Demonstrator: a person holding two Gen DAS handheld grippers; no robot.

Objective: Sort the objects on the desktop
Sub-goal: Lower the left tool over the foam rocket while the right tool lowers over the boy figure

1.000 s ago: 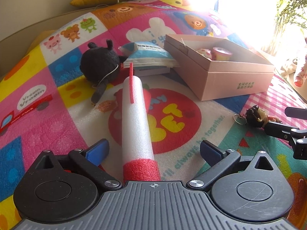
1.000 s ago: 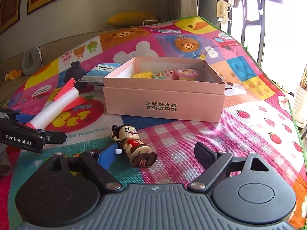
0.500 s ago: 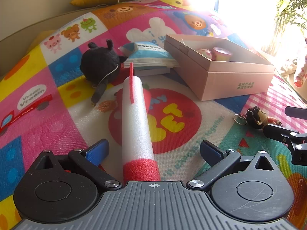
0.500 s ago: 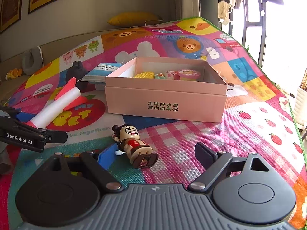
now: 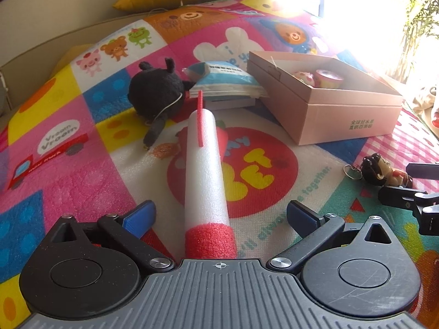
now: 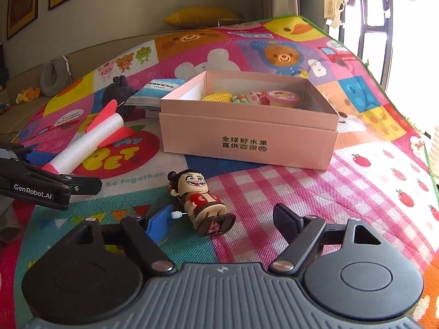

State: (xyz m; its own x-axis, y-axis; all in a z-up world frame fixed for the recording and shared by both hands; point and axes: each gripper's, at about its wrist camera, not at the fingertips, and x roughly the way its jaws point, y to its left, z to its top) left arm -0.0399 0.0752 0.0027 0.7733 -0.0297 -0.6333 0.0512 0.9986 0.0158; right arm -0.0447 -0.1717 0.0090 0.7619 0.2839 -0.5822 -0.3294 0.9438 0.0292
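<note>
A white foam rocket (image 5: 204, 170) with a red nose and red fins lies on the play mat, pointing away from me. My left gripper (image 5: 221, 213) is open, and its blue pads stand apart on either side of the rocket's red nose. A small wind-up doll (image 6: 203, 205) lies on the mat between the fingers of my right gripper (image 6: 222, 220). Its jaws are closing, with the left pad near the doll's winding key and a gap on the right. The pink box (image 6: 247, 139) behind the doll is open and holds several small toys.
A black plush toy (image 5: 156, 93) and a blue-and-white packet (image 5: 225, 78) on a book lie left of the box. The colourful play mat (image 6: 370, 192) covers the whole surface. A yellow cushion (image 6: 203, 16) sits at the far wall, and a window is at the right.
My right gripper's jaws have narrowed a little around the doll. The left gripper and the rocket have not moved.
</note>
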